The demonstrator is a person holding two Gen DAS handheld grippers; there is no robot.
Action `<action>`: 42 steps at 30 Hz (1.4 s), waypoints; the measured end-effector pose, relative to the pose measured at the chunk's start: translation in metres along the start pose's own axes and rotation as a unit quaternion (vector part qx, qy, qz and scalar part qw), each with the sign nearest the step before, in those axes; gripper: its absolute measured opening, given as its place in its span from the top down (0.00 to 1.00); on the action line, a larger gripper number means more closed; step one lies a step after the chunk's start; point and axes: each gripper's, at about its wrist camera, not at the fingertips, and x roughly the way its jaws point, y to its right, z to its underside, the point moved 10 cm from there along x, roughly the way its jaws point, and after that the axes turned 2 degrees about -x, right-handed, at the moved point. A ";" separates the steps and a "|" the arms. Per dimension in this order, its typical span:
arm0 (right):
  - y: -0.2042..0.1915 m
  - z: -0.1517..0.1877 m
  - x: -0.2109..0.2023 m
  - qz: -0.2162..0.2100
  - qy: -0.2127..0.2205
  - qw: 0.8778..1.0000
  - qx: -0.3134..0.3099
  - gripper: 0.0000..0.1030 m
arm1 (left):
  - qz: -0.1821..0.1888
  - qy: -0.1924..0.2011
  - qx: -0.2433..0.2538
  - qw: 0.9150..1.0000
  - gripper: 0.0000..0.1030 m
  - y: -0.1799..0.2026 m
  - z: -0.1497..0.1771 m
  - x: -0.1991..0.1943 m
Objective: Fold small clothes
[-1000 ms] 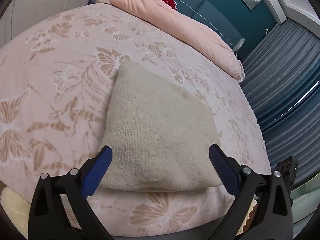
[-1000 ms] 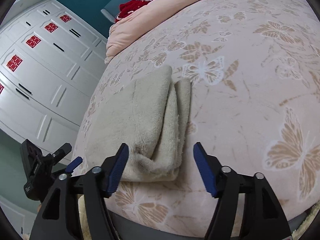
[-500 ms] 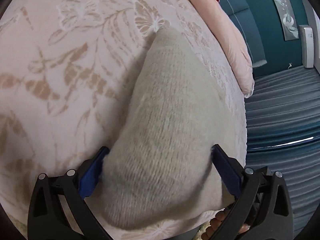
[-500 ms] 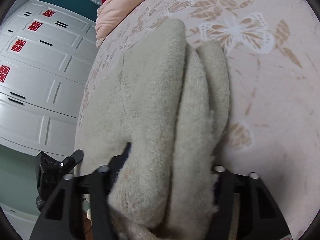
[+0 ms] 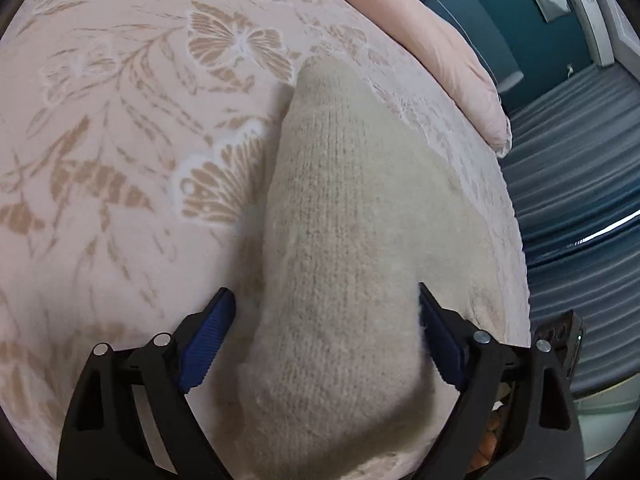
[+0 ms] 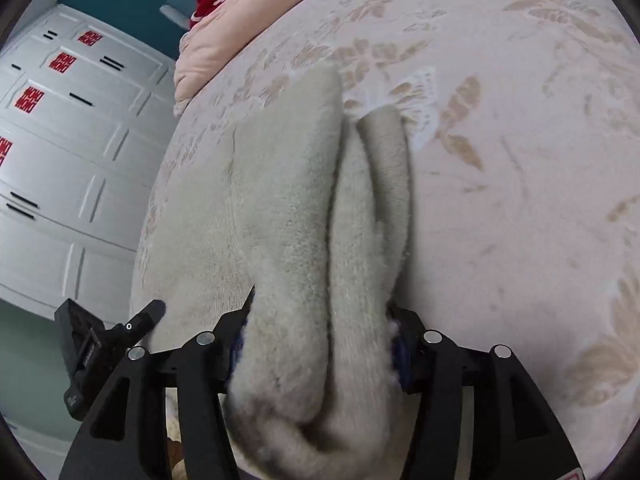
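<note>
We see the cream knit garment (image 5: 340, 216) on the bed (image 5: 120, 160), already folded into a thick layered bundle, so we judge most folding done; what's left looks like a last fold or lifting it away. Left hand-held gripper (image 5: 324, 328) straddles the near end of the bundle, blue pads spread wide, left pad apart from the cloth, right pad touching it: open, not clamping. Right hand-held gripper (image 6: 320, 344) has its jaws pressed into the stacked layers (image 6: 352, 240) at 6 o'clock: closed on the garment. Pink pillow (image 5: 440, 40) sits at 1 o'clock, wardrobe (image 6: 60, 140) at 9 o'clock in right view.

Versus one second ago: both grippers were short of the bundle with pads clear of it; now both have pushed in over its near edge, the right one has closed, and the garment fills far more of each view.
</note>
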 end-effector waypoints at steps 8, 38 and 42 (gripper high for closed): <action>-0.051 0.011 -0.054 0.061 0.044 0.985 -0.155 0.81 | -0.093 0.080 0.079 0.989 0.08 0.009 -0.006 -0.067; -0.040 0.060 -0.103 0.216 0.093 0.959 -0.161 0.43 | -0.197 0.133 0.167 0.957 0.04 0.070 0.047 -0.102; -0.033 0.071 -0.105 0.216 0.091 0.961 -0.144 0.39 | -0.202 0.156 0.175 0.951 0.04 0.074 0.050 -0.111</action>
